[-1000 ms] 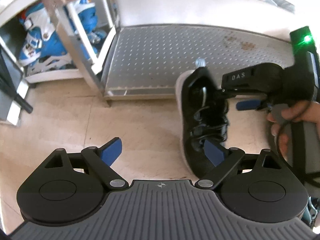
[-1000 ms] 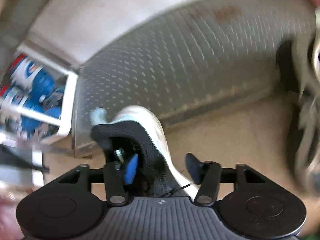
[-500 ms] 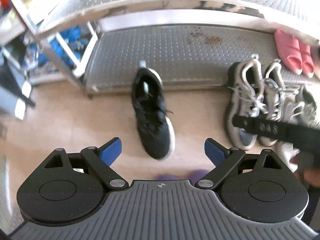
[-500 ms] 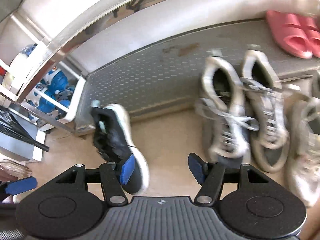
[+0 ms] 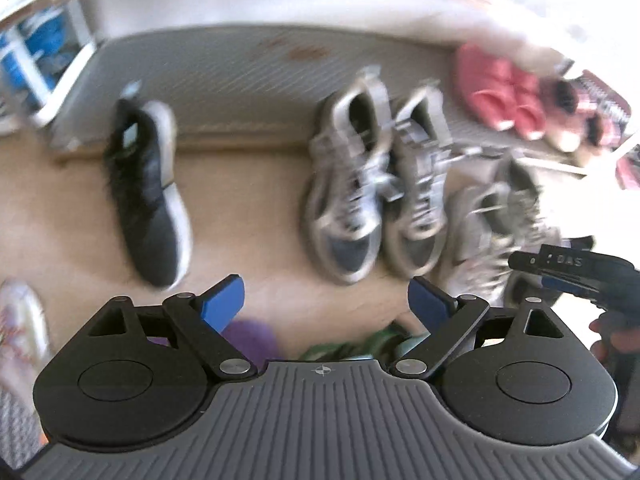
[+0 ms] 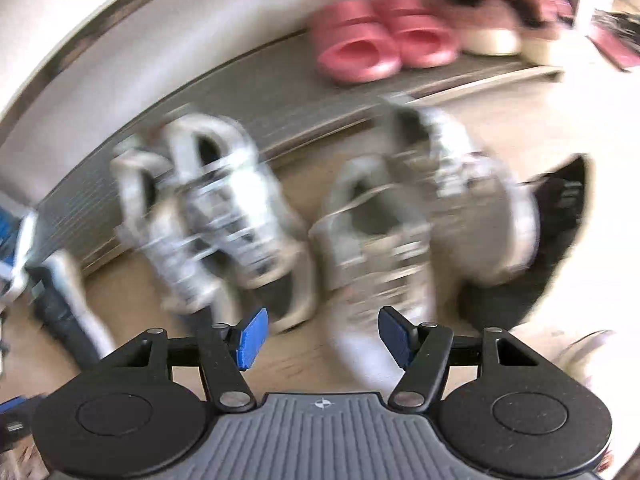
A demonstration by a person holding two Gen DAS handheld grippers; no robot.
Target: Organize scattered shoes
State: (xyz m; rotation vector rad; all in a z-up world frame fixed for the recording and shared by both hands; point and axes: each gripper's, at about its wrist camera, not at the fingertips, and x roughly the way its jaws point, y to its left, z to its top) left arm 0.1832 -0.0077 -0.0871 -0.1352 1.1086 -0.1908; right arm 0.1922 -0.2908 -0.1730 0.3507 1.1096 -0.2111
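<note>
a second earlier the right gripper (image 6: pixel 319 334) had been clamped on the heel of the black knit sneaker with a white sole (image 5: pixel 148 192); now both grippers had swung away to the right along the rack, and that sneaker lay alone on the tan floor (image 5: pixel 248 208), its heel touching the front edge of the low perforated metal shelf (image 5: pixel 224 68) and its toe pointing out into the room. the right gripper's blue pads (image 6: pixel 251 338) stood parted with nothing between them, so the shoe was released. the left gripper (image 5: pixel 326 306) was wide open and empty too, its jaws having just been closing a little, with only floor showing in the gap. ahead of both cameras, blurred by motion, sat a pair of grey and silver laced trainers (image 5: pixel 376 184) side by side at the shelf edge, and just right of them a looser grey pair (image 6: pixel 404 216), one shoe leaning on the other. pink rubber slides (image 6: pixel 380 44) were already lined up on the shelf. judging from this, the black sneaker was placed, though its mate was not clearly visible, and the tumbled grey pair under the right gripper looked like the next to straighten; a white patterned shoe (image 5: pixel 20 320) at the left edge also seemed unsorted.
</note>
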